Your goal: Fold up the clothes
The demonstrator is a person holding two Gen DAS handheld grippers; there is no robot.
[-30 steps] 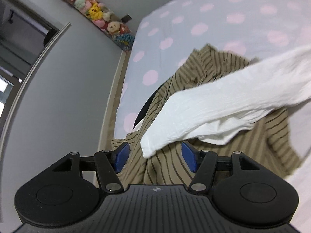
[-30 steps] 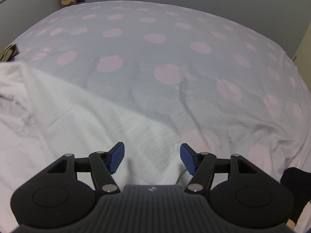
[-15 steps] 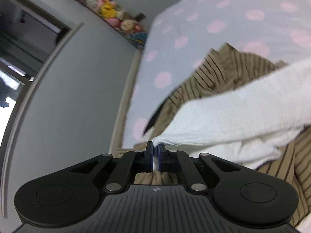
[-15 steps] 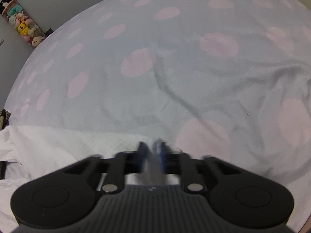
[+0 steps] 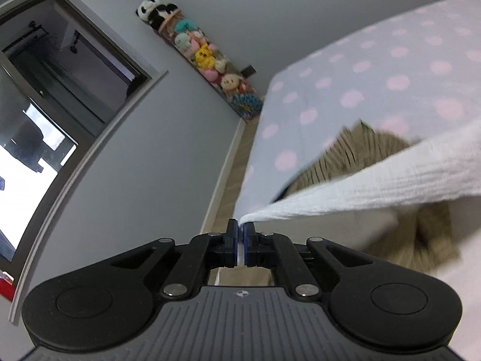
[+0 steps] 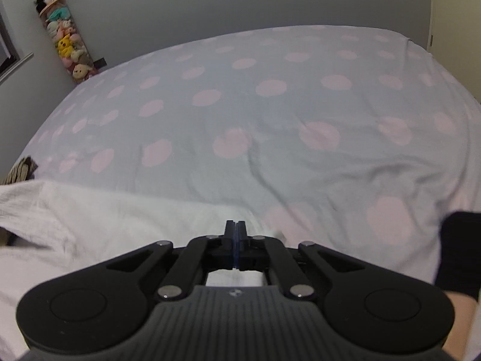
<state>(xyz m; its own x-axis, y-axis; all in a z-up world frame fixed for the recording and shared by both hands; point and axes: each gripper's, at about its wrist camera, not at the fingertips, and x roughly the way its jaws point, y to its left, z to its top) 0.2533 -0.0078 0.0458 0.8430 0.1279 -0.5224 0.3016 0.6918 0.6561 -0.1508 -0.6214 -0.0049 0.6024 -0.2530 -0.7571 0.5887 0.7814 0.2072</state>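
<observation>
Both tongs, wide apart a second ago, are now pinched closed on the white garment (image 5: 375, 180). Left tongs (image 5: 240, 230) grip a corner of it, and the cloth stretches taut away to their right, raised above a brown striped garment (image 5: 351, 150) on the bed (image 5: 390, 69). Right tongs (image 6: 235, 228) clamp another edge, with white cloth spreading to their left over the dotted sheet. Beyond, stuffed toys (image 5: 207, 57) line the wall.

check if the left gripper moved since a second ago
Yes. The left gripper, shut on the white garment, lifted it: the striped garment now sits lower and farther.
</observation>
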